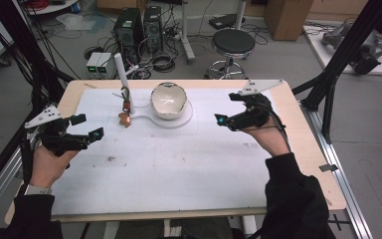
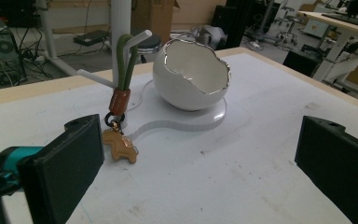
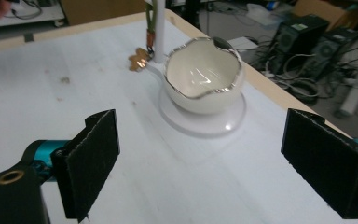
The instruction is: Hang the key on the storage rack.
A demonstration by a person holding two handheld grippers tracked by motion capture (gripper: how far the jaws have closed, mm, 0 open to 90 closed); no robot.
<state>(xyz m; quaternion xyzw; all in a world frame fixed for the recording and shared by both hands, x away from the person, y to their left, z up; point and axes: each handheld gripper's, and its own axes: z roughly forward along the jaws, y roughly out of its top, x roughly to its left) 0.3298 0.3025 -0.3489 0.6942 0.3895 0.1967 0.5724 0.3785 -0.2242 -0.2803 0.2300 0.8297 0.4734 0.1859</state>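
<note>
The left tongs [image 1: 87,127] are held near the counter's [image 1: 179,169] left edge, jaws spread wide, nothing gripped. The right tongs [image 1: 225,110] are held toward the right edge, likewise wide open and empty. Between them the white mat [image 1: 169,164] is marked by a small stain [image 1: 111,159]. Farther back, near the far edge, an eggshell-shaped bowl [image 1: 168,100] is set on a white base [image 1: 179,119]. Just left of it a white stand [image 1: 124,79] is seen, from which a green cord [image 2: 126,60] with a tan charm [image 2: 120,147] is hung; the charm is rested on the mat.
</note>
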